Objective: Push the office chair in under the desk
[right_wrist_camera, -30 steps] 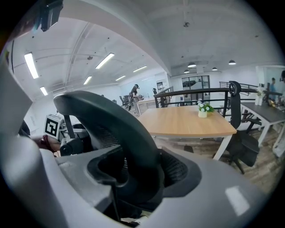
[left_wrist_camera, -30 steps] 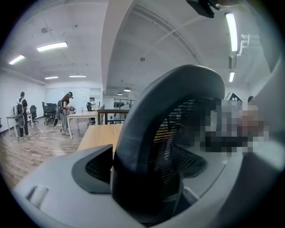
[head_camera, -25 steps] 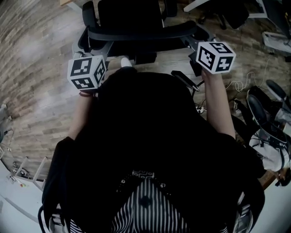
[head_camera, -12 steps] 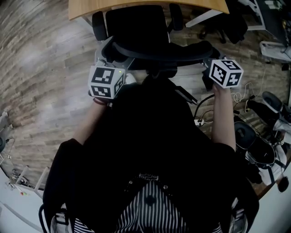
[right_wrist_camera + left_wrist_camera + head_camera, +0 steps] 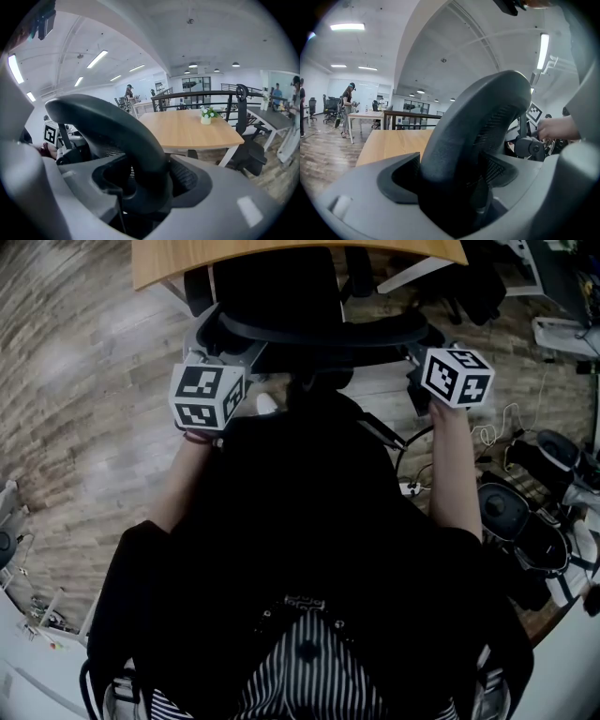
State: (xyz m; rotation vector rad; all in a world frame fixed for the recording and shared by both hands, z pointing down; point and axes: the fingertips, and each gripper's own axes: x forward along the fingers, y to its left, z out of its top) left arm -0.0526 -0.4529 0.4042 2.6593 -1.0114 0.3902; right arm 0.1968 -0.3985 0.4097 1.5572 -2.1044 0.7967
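Clamping the curved backrest rim (image 5: 487, 117) between them, the fingers (image 5: 365, 192) of the left gripper (image 5: 454, 171) stand wide and press on its 9 o'clock end, while the right gripper (image 5: 147, 180) grips the 3 o'clock end with fingers (image 5: 220, 197) spread just as wide. In the head view the rim's long axis runs from 9 to 3 o'clock, so both hands are equally near, and the office chair (image 5: 281, 296) lies at 12 o'clock from them, its front already beneath the wooden surface (image 5: 164, 261). By my judgement the coming push goes straight toward 12 o'clock, evenly on both ends lest the chair swivel.
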